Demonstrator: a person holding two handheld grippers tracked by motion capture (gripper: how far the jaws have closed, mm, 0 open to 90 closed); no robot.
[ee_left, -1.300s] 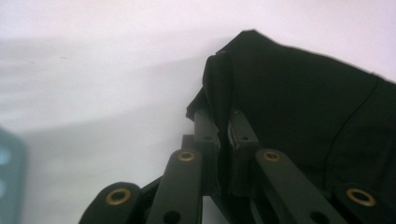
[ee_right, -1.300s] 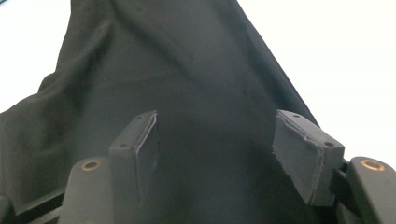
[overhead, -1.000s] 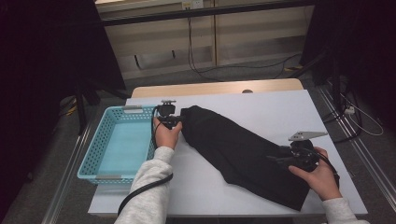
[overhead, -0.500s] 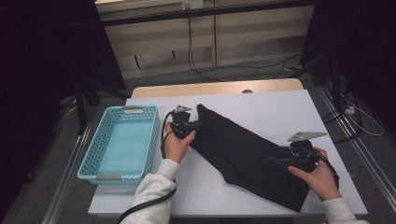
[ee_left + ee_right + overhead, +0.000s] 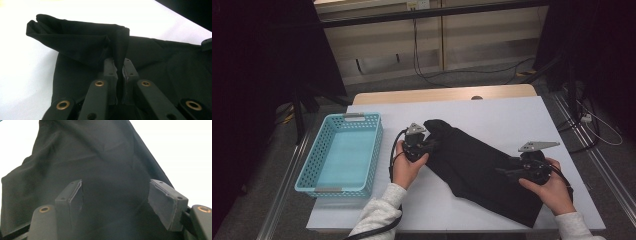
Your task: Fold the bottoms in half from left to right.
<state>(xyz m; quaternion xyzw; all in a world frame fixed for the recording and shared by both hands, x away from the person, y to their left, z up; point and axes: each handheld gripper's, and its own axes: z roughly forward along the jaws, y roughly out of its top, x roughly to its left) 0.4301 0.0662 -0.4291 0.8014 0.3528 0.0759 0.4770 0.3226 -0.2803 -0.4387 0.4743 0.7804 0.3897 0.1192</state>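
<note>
Lying slantwise across the white table [image 5: 492, 112], the black cloth [image 5: 482, 167] is running from its far-left end down to its near-right corner close to the table's near edge. The left gripper [image 5: 428, 146] is pinching a raised fold at the cloth's far-left end: in the left gripper view the fold [image 5: 121, 47] is standing up between the two pads [image 5: 110, 70], which are pressing together on it, and the cloth's edge is doubling over to the left of them. The left hand [image 5: 407, 167] is sitting just left of the cloth, on bare table.

The right gripper [image 5: 507, 172] is resting over the cloth's near-right part, with the right hand [image 5: 552, 187] behind it. In the right gripper view its jaws are standing spread, one pad [image 5: 75, 195] on each side, the cloth [image 5: 105, 170] lying flat under and beyond them; the pads are not pressing on anything.

A blue basket [image 5: 374, 150] is sitting at the table's left edge, just left of the left hand and apart from the cloth. Nothing is standing between either gripper and the cloth.
</note>
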